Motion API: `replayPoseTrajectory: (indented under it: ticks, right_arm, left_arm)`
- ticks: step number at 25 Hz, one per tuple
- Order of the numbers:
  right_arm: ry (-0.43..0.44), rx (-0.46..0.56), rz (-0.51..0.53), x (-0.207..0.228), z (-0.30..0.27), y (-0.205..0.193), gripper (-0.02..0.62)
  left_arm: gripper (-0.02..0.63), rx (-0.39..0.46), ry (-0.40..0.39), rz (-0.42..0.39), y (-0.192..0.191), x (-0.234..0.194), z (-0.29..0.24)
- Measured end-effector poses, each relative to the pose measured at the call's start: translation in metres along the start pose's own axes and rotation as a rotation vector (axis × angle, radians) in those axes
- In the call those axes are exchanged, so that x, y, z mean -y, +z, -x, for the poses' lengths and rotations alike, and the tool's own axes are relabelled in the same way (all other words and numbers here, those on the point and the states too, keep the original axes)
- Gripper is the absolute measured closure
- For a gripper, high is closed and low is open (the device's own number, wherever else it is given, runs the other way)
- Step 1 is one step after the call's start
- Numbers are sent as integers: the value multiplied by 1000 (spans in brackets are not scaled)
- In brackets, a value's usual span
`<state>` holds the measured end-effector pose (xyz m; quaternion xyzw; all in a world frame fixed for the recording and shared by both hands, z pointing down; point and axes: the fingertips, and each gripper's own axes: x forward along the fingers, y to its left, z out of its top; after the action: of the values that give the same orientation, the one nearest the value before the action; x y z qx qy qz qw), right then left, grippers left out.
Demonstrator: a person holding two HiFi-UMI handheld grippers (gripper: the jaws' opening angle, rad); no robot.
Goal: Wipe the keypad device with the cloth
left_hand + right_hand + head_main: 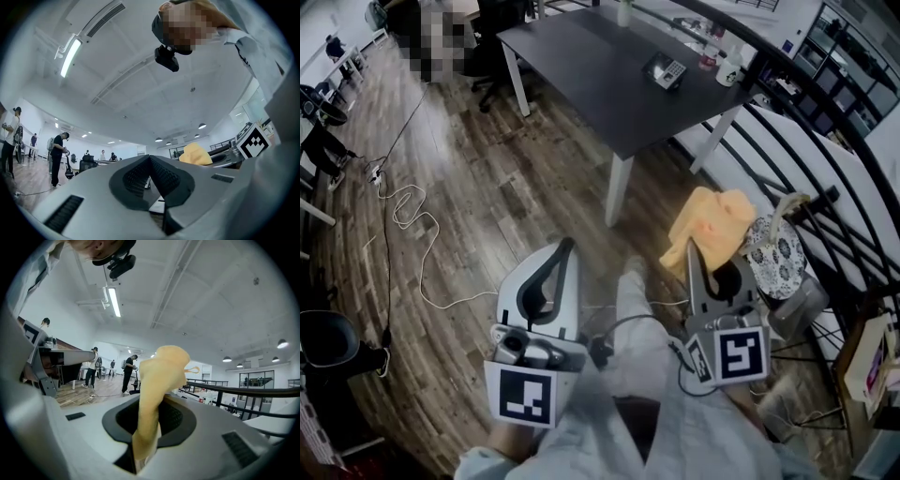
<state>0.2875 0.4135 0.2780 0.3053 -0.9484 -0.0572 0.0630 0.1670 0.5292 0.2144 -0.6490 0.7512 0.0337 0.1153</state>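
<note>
The keypad device [664, 71] lies on the dark table [581, 66] far ahead. My right gripper [703, 246] is shut on a yellow cloth [712, 225], which bunches above its jaws; in the right gripper view the cloth [157, 394] rises out of the closed jaws. My left gripper [565, 246] points forward at lower left, jaws shut with nothing between them [150, 180]. Both grippers are held low, well short of the table. From the left gripper view the cloth [196, 153] shows at the right.
A black railing [806, 122] runs along the right side. A patterned round object [776, 251] sits by the right gripper. Cables [403, 211] trail on the wooden floor at left. A white mug [729, 71] stands on the table's right end. People stand in the distance [58, 157].
</note>
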Motion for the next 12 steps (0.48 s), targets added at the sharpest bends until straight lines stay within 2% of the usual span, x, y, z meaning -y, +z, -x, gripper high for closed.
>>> replayPoseTrajectory:
  ticks: [12]
  right_arm:
    - [33, 20, -2, 5, -15, 0, 525]
  left_arm:
    - [594, -6, 44, -33, -2, -9, -6]
